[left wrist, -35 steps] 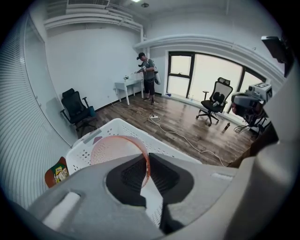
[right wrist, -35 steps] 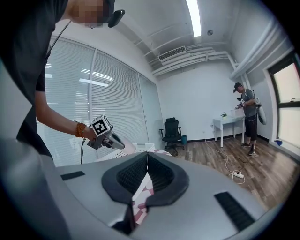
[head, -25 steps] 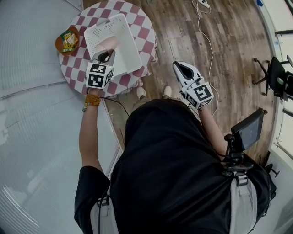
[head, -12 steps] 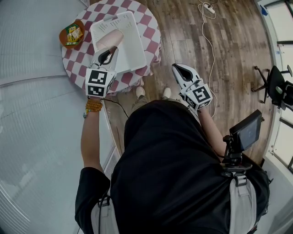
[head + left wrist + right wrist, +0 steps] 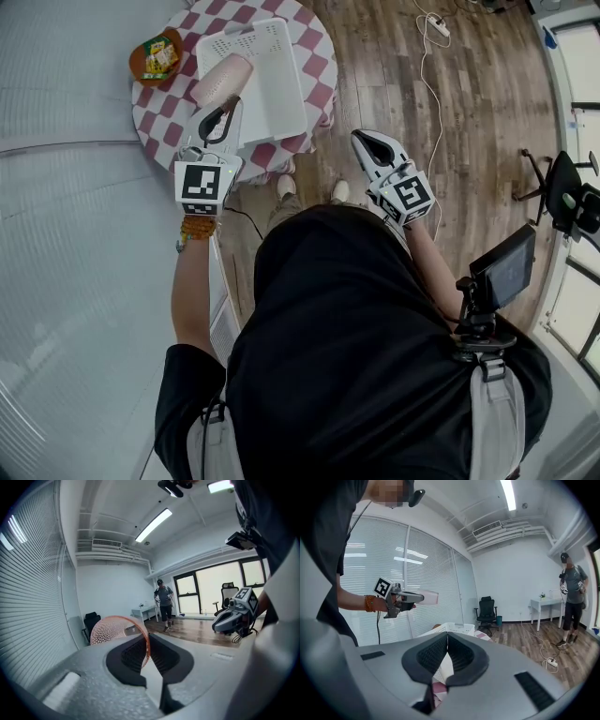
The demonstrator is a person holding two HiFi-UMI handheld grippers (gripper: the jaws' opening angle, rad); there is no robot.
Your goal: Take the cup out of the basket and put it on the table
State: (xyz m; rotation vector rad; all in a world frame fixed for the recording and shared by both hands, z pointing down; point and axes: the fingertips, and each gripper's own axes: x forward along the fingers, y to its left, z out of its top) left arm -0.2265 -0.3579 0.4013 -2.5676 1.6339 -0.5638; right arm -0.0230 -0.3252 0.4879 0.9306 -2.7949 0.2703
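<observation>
- Since a sec ago, L gripper (image 5: 221, 111) raised the pink cup (image 5: 221, 79) clear of the white basket (image 5: 277, 70) on the checkered table (image 5: 319, 58).
- L jaws nearly closed, pinching the cup's rim.
- R gripper (image 5: 377, 145): jaws together, empty.

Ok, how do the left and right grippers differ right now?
The left gripper is clamped on the rim of the pink cup; the right gripper is shut on nothing. The left gripper is over the checked table; the right gripper is over the floor. Both carry marker cubes.
</observation>
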